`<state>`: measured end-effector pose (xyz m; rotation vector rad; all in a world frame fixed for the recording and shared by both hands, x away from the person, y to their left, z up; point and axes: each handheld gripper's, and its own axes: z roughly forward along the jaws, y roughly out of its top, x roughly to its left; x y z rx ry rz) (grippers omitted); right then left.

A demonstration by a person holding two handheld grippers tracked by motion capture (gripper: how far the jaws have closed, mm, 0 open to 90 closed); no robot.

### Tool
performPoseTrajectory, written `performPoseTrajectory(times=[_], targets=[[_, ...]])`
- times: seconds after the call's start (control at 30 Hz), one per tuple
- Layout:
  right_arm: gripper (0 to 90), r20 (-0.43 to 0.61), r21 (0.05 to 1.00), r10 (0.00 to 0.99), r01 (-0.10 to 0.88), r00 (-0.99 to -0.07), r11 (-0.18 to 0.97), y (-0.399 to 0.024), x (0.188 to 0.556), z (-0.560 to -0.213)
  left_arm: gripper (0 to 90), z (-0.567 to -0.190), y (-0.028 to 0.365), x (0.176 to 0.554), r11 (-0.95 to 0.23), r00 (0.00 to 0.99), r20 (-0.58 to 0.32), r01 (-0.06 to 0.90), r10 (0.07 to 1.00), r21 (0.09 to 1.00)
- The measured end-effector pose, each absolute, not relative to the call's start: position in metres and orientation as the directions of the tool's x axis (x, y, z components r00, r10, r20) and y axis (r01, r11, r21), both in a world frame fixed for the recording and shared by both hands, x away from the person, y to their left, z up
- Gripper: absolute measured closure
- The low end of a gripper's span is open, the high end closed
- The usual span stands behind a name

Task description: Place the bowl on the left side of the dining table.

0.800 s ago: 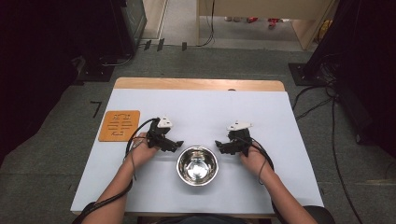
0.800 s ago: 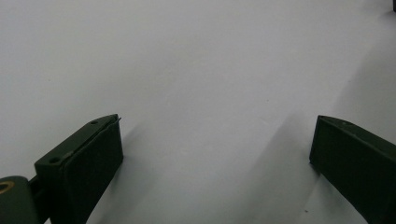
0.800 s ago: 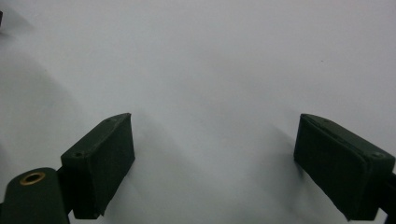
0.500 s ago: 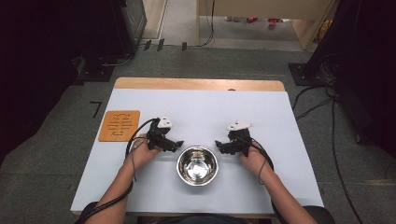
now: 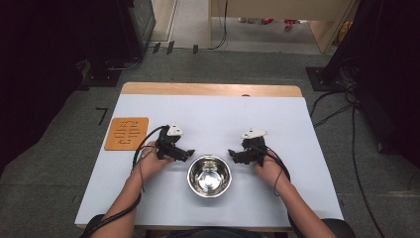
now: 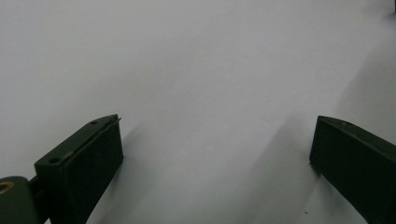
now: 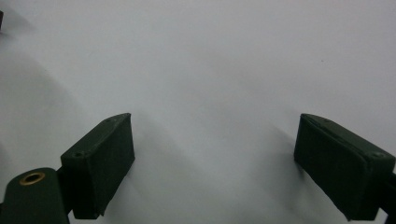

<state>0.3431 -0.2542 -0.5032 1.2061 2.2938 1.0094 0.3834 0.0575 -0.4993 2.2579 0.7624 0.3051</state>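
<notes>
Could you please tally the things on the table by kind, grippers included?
Steel bowl: 1
Orange mat: 1
Hand-held grippers: 2, the left gripper and the right gripper, both with jaws wide apart over the bare white table
Total: 4

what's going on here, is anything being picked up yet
Not yet. A person sits at the white table with a handheld gripper in each hand. The left gripper and right gripper rest on either side of an empty metal bowl, pointing in toward it. Both have their jaws wide open over bare tabletop. An orange mat lies off to the left, untouched.
</notes>
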Motion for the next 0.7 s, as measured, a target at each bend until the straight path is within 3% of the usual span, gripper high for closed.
performPoseTrajectory(times=[0.67,0.7], targets=[[11.8,0.012,0.733,0.819,0.562,-0.573,0.382,-0.2543,0.3433,-0.5032,5.8,-0.4970,0.0566,0.3839,-0.558,0.782,-0.006,0.450,0.623,0.697],[11.8,0.012,0.733,0.819,0.562,-0.573,0.382,-0.2543,0.3433,-0.5032,9.2,-0.4962,0.0567,0.3839,-0.556,0.778,-0.008,0.457,0.629,0.694]])
